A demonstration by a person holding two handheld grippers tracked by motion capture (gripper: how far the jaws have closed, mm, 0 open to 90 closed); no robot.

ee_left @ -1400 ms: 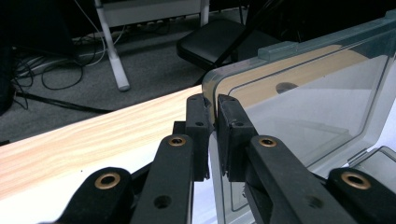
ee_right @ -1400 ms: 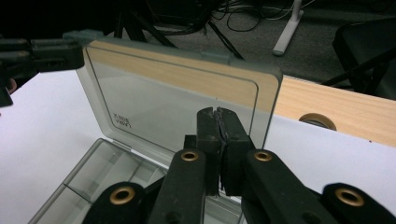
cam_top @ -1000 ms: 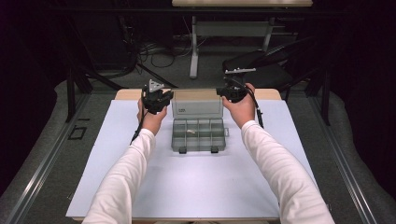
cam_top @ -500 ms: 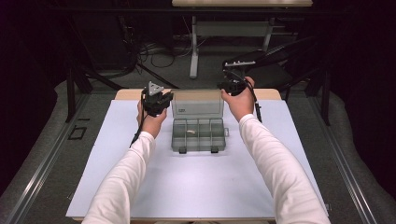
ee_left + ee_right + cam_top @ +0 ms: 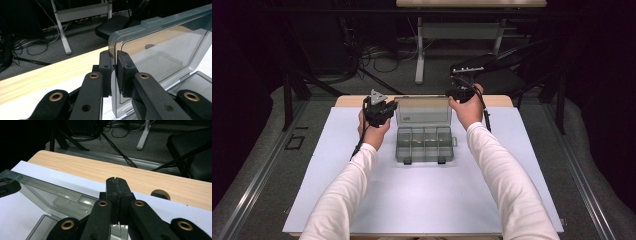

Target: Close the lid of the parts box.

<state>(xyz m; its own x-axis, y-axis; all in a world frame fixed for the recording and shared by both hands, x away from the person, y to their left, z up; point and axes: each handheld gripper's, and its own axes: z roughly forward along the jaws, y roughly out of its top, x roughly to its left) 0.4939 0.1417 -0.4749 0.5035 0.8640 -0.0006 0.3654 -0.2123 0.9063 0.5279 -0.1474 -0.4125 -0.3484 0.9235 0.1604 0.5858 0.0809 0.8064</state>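
A clear grey compartment box (image 5: 424, 145) lies open in the middle of the white sheet, its lid (image 5: 422, 111) raised at the back. My left gripper (image 5: 380, 108) is shut on the lid's left edge, and the lid (image 5: 160, 50) sits pinched between the pads (image 5: 125, 72). At the lid's right top corner, my right gripper (image 5: 460, 93) has its jaws pressed together. In the right gripper view the lid (image 5: 57, 195) runs in behind the gripper (image 5: 116, 186); I cannot tell whether it is pinched there. Small parts lie in the box's compartments.
The white sheet (image 5: 422, 200) covers a wooden table (image 5: 160, 180) with a cable hole (image 5: 160, 194) near its back edge. Behind the table are a black chair (image 5: 507, 65), a white desk leg and floor cables.
The right gripper has shifted slightly up and back at the lid's right corner. The left gripper and the box stay where they were.
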